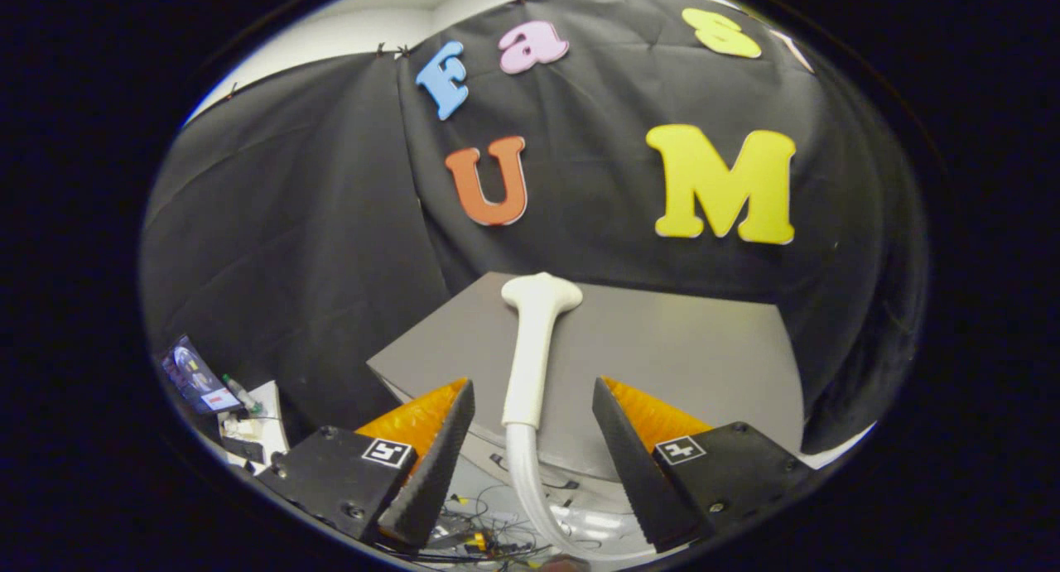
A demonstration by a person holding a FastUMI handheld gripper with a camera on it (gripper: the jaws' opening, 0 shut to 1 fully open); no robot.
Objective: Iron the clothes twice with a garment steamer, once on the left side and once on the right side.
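The tongs [534,439] are seen spread wide, with a clear gap left on either side of the white plastic garment steamer wand [534,348] that lies between them. Neither finger is pressed against the wand; the left finger [435,464] and the right finger [633,464] are each held apart from its handle.

The wand is laid lengthwise along the line of the fingers. Its flared, rounded head [542,294] is pointed away, beyond the fingertips, and is rested near the far edge of a flat grey surface [687,348]. The slim handle is stretched back toward the tongs, and its near end is overhung past the front edge of the grey surface. From that end a pale, ribbed translucent hose [530,489] is continued downward and curved off to the right below the right finger.

The grey surface is backed by black cloth, which is draped behind it and down its left side. No garment can be made out on the surface; its top is seen as plain and smooth around the wand.

Below the tongs, a tangle of thin dark cables [489,539] is spread on a lower level. Off to the left, beyond the left finger, a small lit screen [195,377] is propped at a tilt, and just beside it a white box-like stand [257,415] with small items on top is placed; those items are too small to be told apart.
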